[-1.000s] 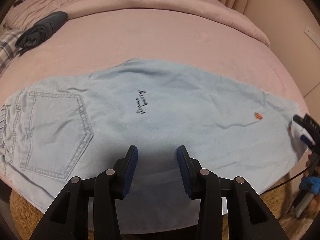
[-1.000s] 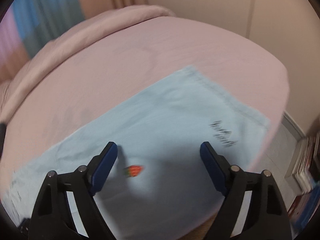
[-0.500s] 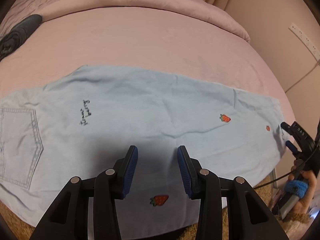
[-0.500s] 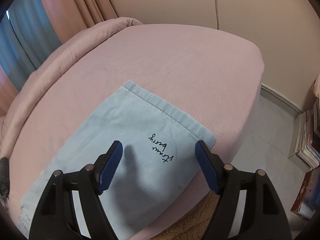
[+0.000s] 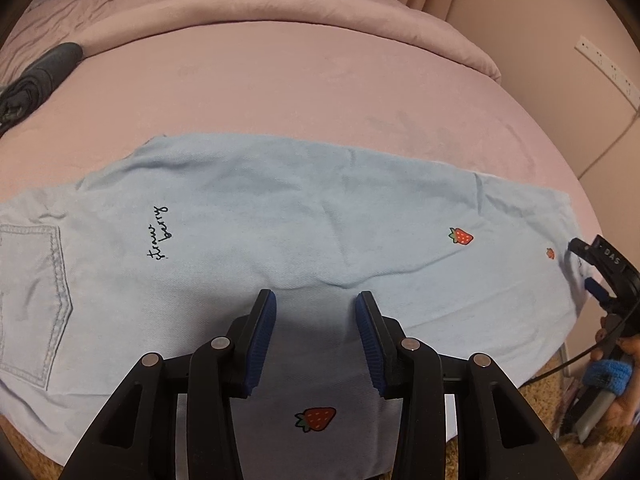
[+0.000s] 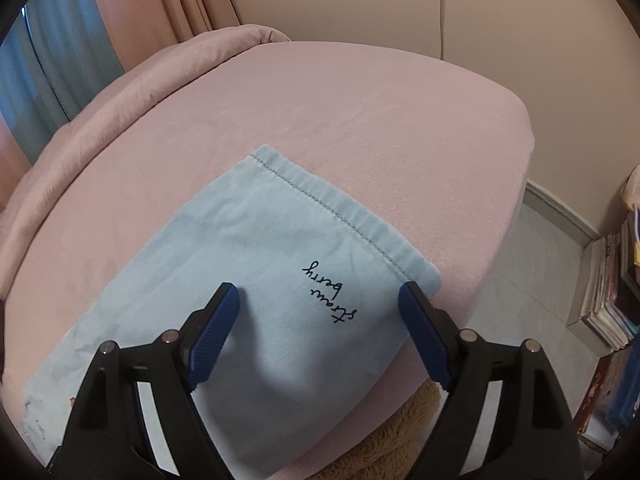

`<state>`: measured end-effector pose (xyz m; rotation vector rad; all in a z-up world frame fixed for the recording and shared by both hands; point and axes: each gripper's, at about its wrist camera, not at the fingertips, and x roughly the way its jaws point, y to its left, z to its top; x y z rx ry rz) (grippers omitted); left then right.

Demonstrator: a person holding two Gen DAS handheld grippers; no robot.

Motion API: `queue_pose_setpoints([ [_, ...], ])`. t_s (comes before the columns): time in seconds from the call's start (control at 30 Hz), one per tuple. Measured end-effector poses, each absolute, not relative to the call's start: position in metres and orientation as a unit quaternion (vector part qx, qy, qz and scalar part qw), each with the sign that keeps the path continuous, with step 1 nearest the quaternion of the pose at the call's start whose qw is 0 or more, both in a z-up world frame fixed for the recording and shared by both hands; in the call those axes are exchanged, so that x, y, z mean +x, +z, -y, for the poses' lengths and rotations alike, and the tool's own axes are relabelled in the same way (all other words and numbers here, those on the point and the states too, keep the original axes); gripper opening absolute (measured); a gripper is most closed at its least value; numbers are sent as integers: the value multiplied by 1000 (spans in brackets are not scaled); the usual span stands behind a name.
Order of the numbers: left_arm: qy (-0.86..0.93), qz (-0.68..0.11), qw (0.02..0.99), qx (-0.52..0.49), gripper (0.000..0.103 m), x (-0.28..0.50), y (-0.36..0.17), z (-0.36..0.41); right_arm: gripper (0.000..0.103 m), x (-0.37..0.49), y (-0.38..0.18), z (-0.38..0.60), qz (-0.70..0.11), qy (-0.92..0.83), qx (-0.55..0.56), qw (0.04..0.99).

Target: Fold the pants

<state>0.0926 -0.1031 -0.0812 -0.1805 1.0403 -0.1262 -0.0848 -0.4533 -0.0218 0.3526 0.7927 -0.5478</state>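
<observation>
Light blue pants [image 5: 280,216] with red strawberries and black "strawberry" script lie flat across a pink bed [image 5: 320,92], the back pocket at the left and the leg end at the right. My left gripper [image 5: 316,308] is open and empty just above the pants' near middle. My right gripper [image 6: 320,300] is open wide and empty over the hemmed leg end [image 6: 328,204]. It also shows at the right edge of the left wrist view [image 5: 600,268], by the leg end.
A dark rolled garment [image 5: 36,76] lies at the bed's far left. A folded pink duvet [image 5: 280,8] runs along the far side. A brown shaggy rug [image 6: 396,440] lies below the bed edge. Stacked books [image 6: 612,292] stand on the floor at the right.
Both grippers have shifted right along the pants. The left one moved from near the pocket to mid-leg. The right one moved from the strawberry area to the hem.
</observation>
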Motion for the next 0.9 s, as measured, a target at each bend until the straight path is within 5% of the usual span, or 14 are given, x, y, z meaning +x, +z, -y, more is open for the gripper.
queue_pose_setpoints([
  [0.33,-77,-484,864,-119,42,96,-85,97,80,-112,-4,472,-359,-329,178,855],
  [0.57,-84,-476,867,-119,42,89,-84,91,81,-123,-27,499,-328,-248,308,858],
  [0.9,-81,-478,865,-131,42,89,-84,89,74,-107,-28,475,-318,-218,278,880],
])
